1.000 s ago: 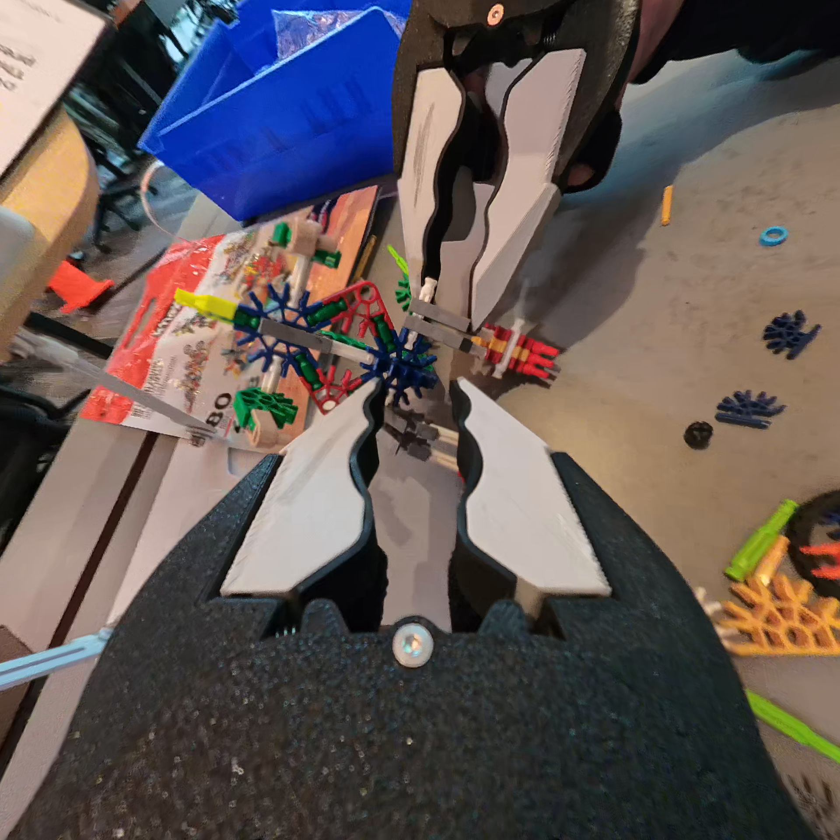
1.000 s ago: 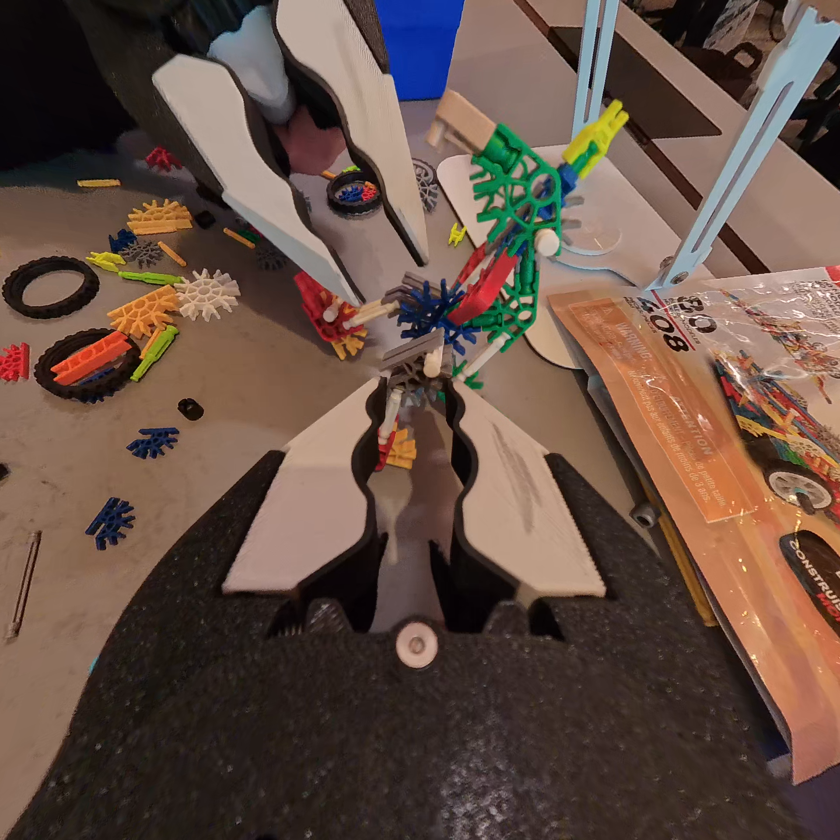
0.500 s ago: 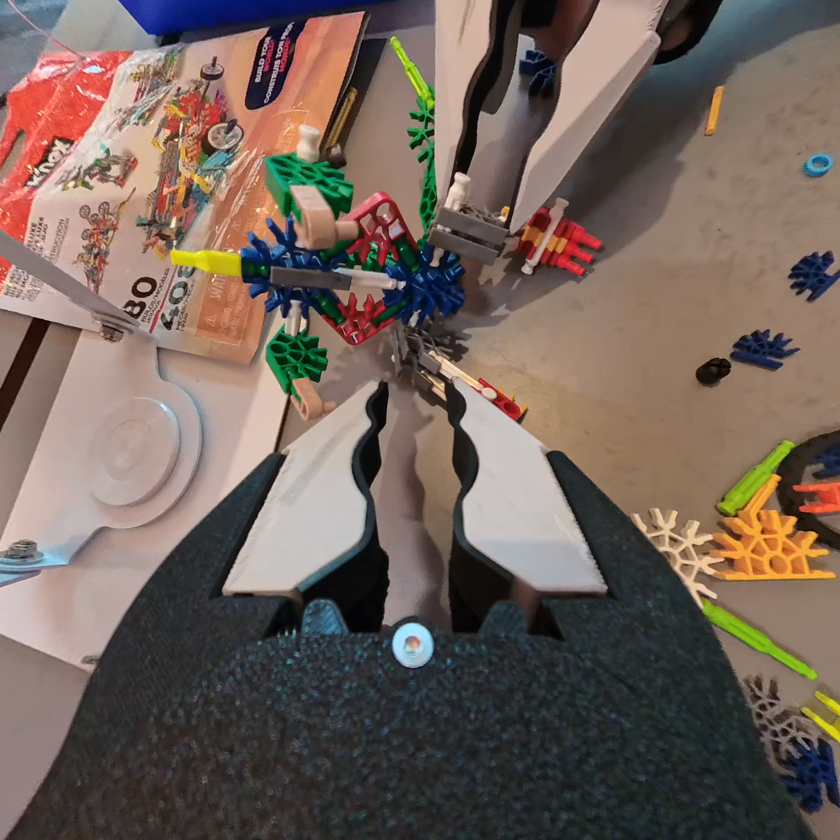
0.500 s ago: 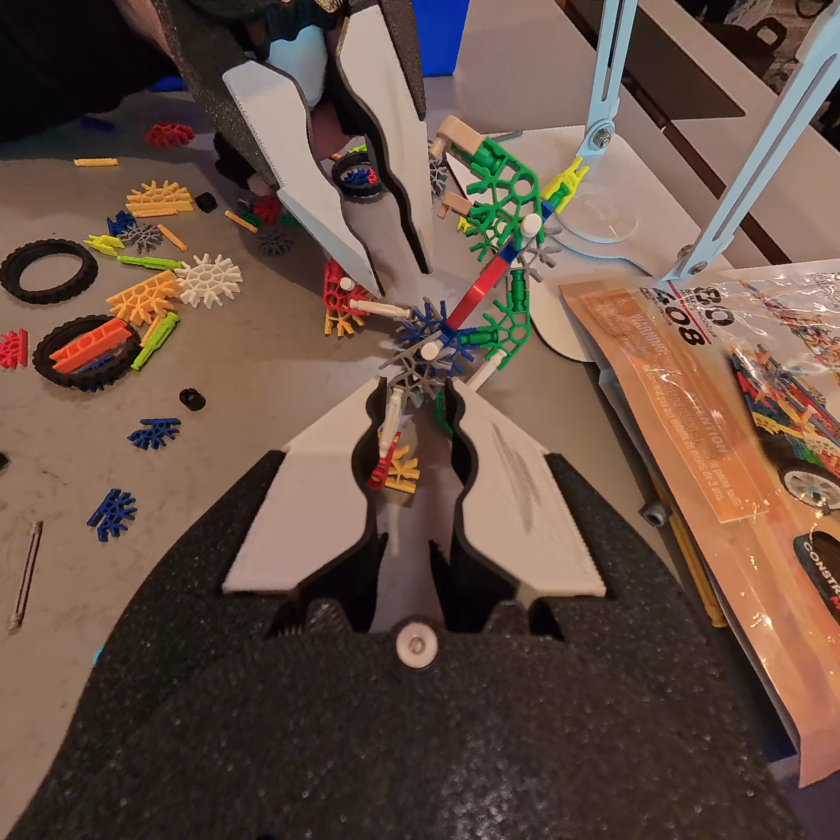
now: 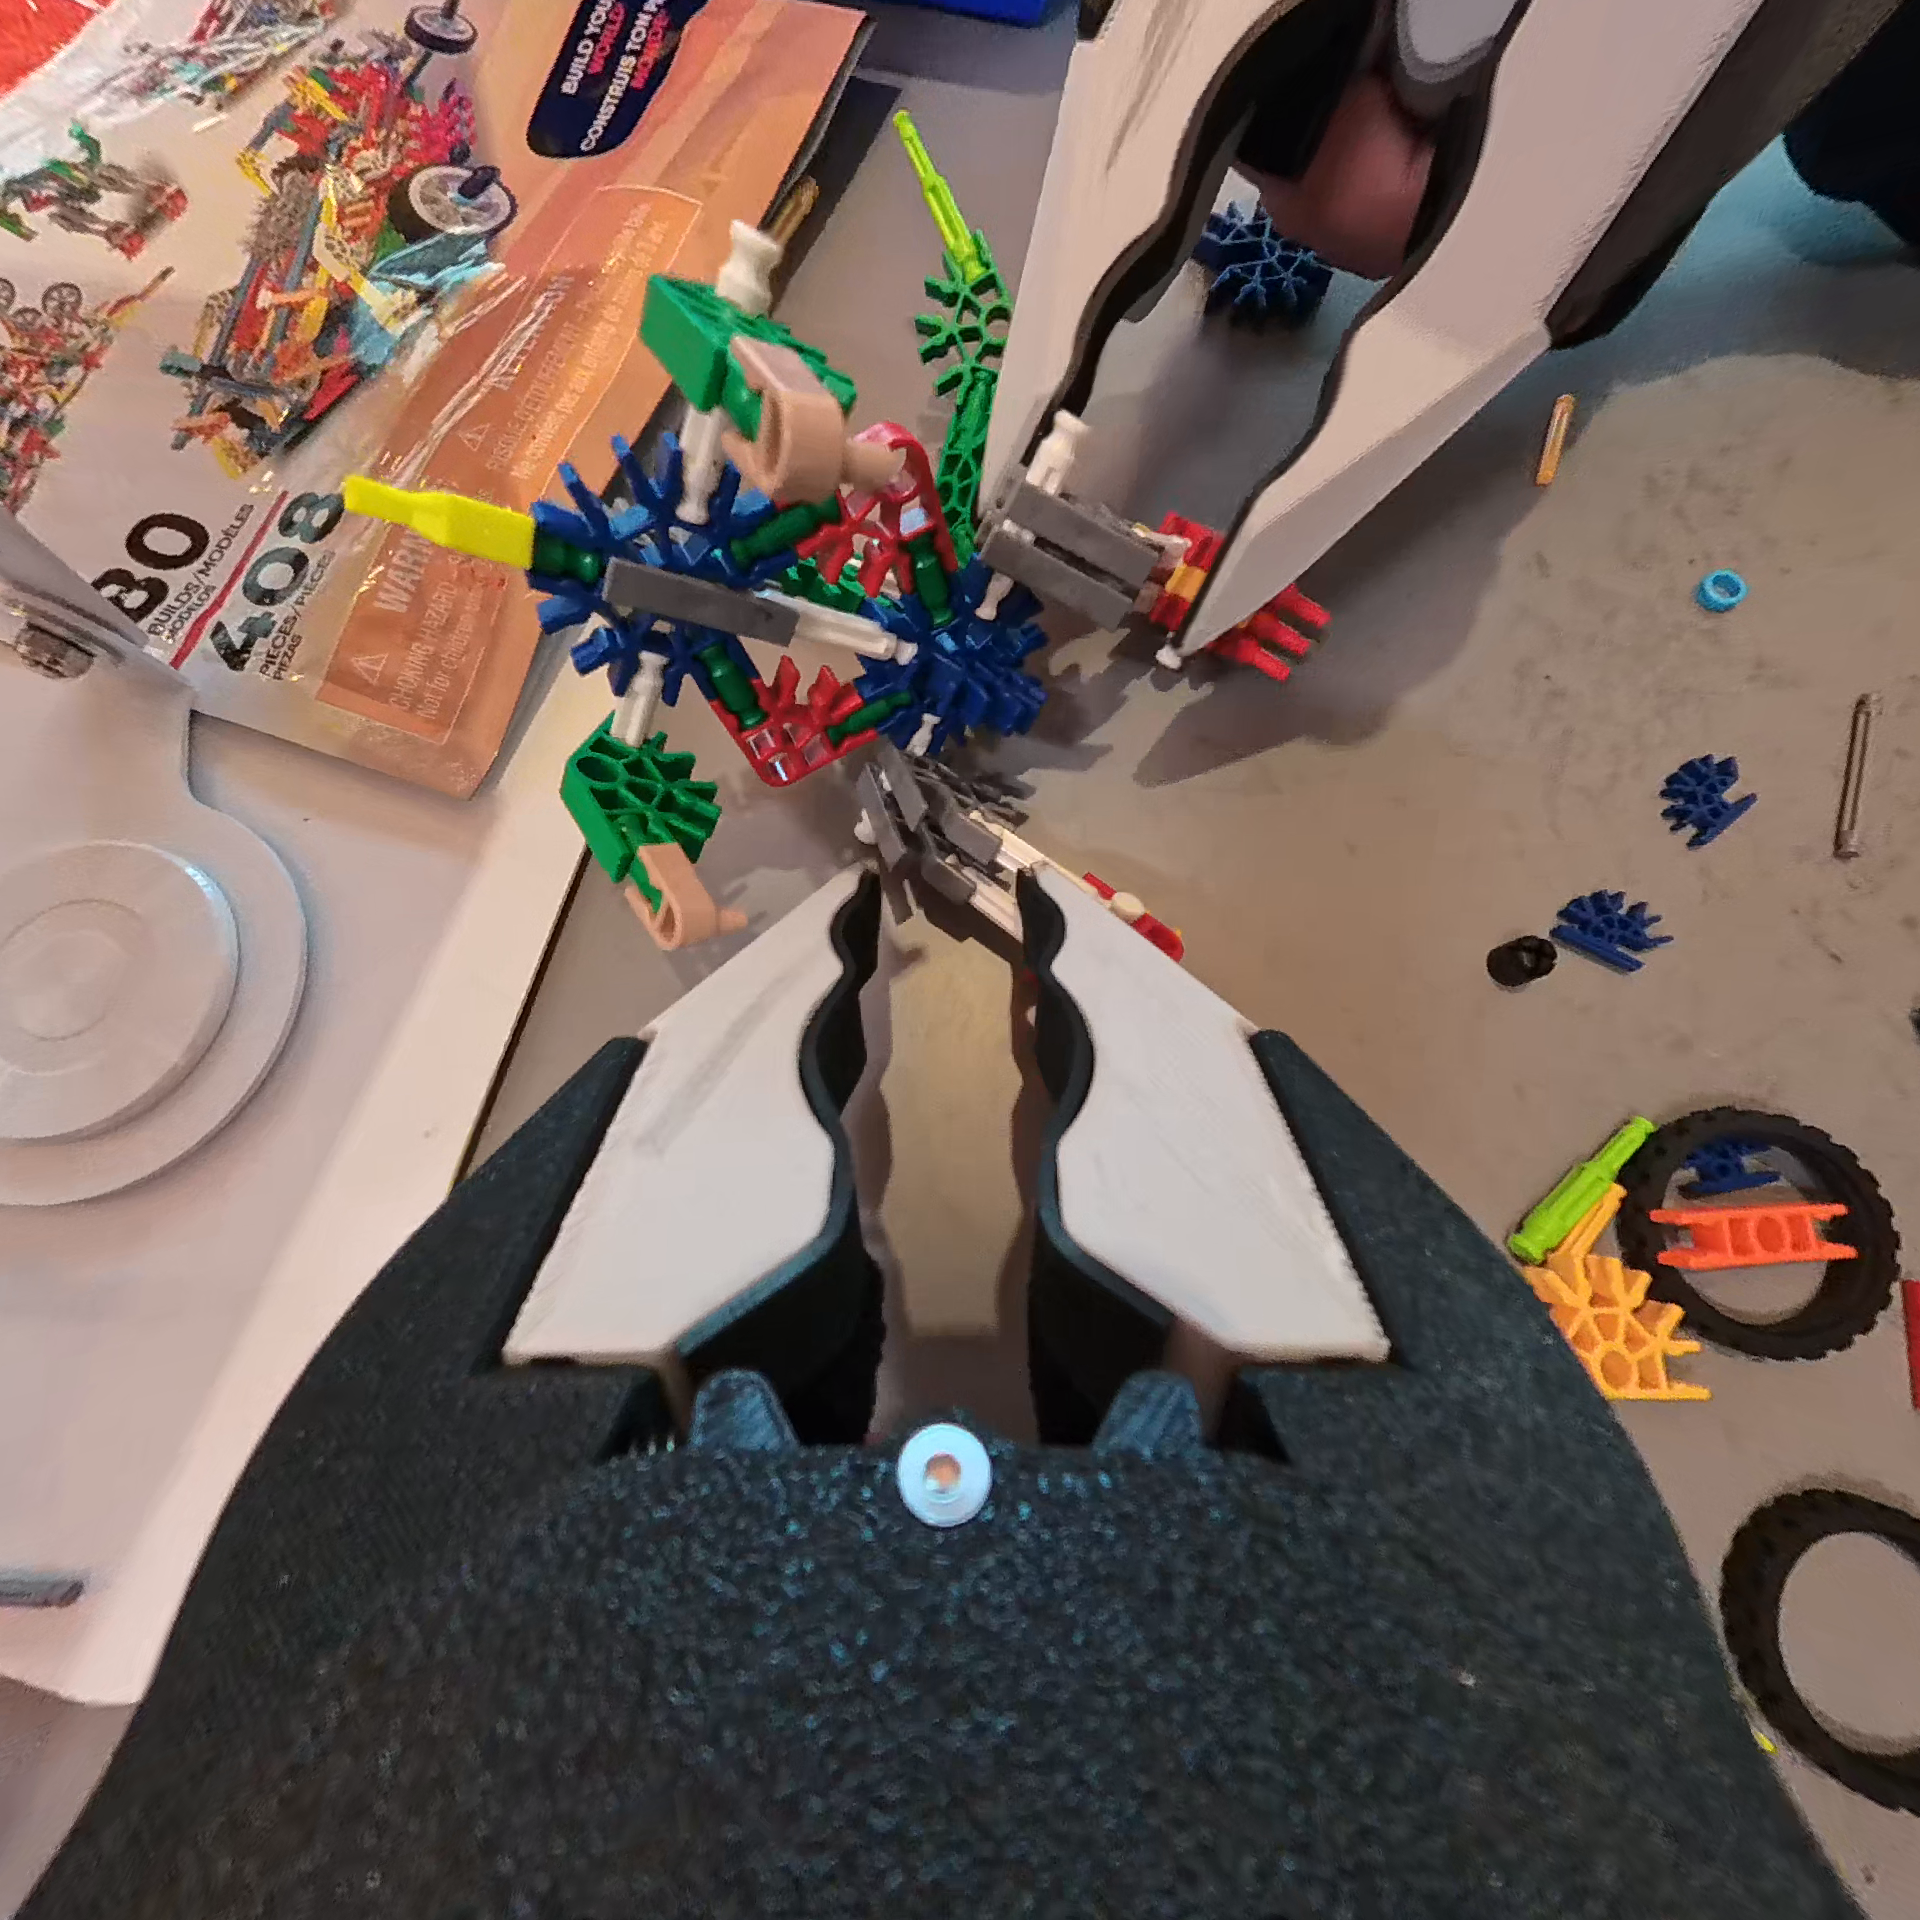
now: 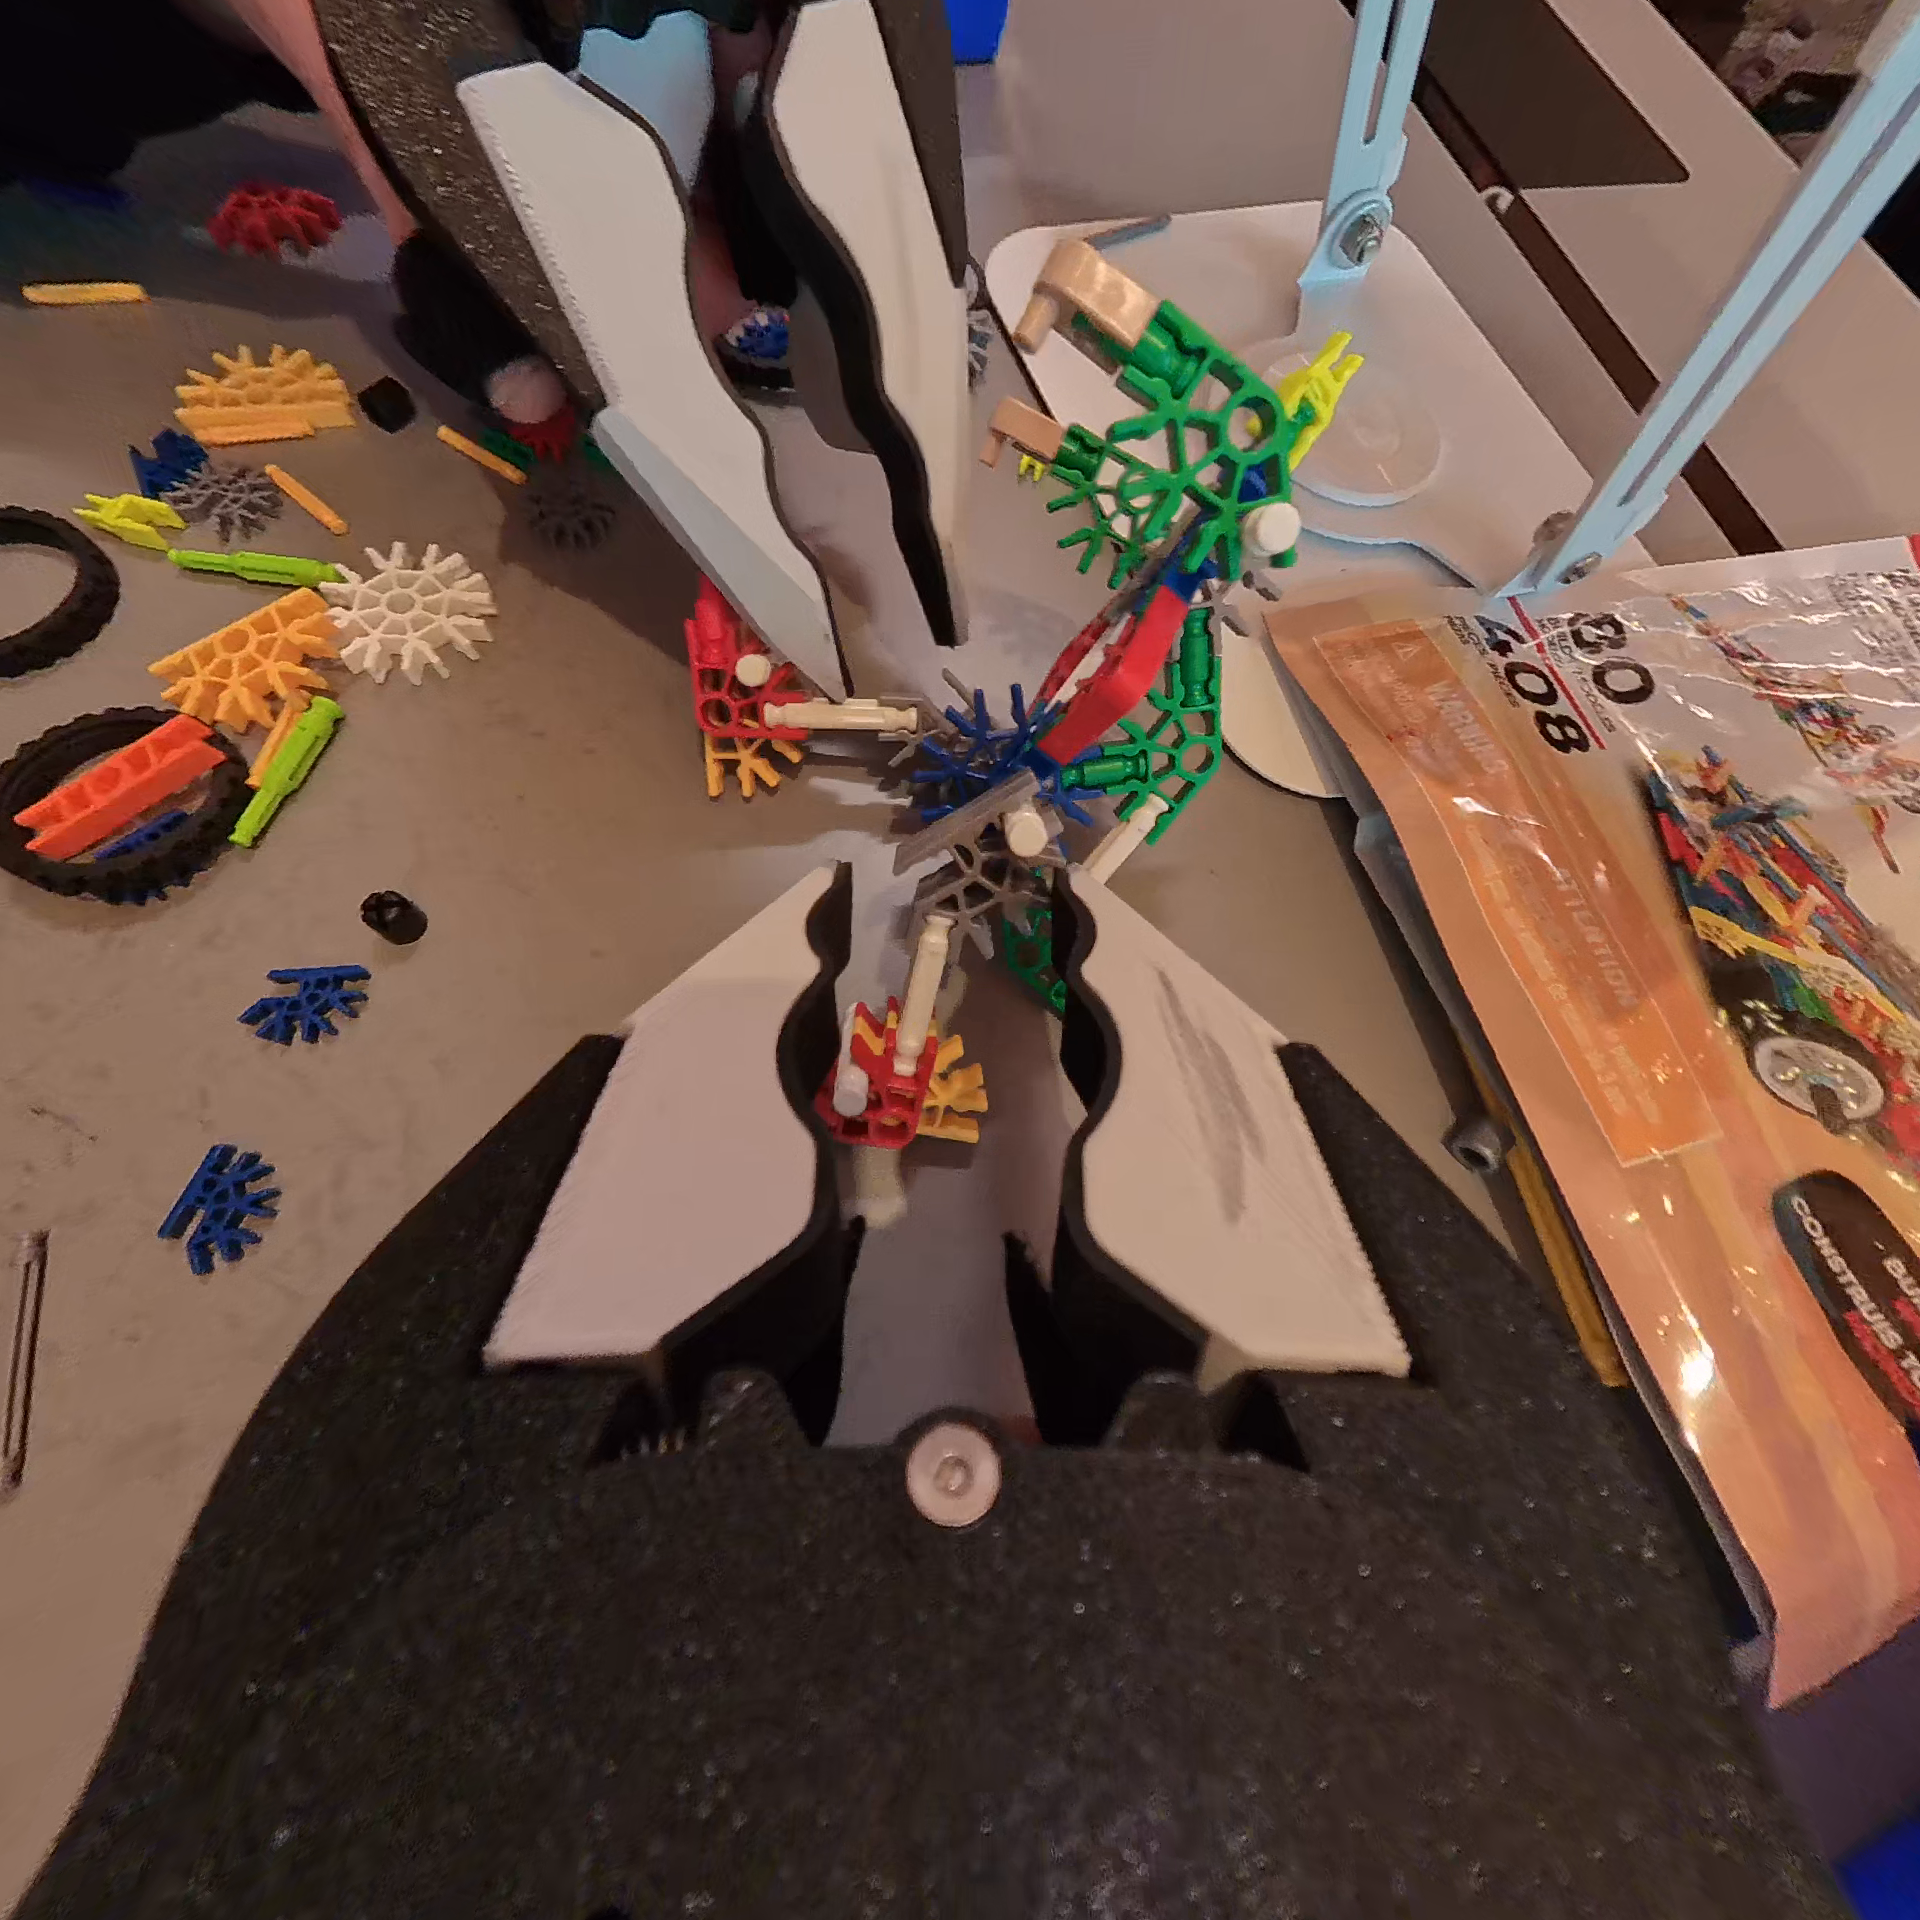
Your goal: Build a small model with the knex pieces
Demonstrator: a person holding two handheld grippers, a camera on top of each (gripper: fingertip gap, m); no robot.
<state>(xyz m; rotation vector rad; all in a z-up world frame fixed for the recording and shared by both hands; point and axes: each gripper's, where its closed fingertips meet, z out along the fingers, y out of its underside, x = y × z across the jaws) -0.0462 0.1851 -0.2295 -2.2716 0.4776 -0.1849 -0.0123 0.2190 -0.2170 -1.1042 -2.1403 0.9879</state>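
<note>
Two grippers are gripping one rod-and-connector toy model (image 5: 790, 613) above the grey tabletop (image 5: 1455, 727).
The left gripper (image 5: 940, 883) jaws are seemingly pinching a grey connector (image 5: 935, 821); the right gripper (image 6: 951, 883) jaws are clamping another grey connector (image 6: 977, 873). Twisting apart could pop joints loose.

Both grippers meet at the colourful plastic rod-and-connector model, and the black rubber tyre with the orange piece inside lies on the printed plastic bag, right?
Wrong about the tyre: the right wrist view shows the black rubber tyre lying on the grey tabletop, apart from the printed plastic bag. The left gripper and right gripper do meet at the colourful model.
</note>
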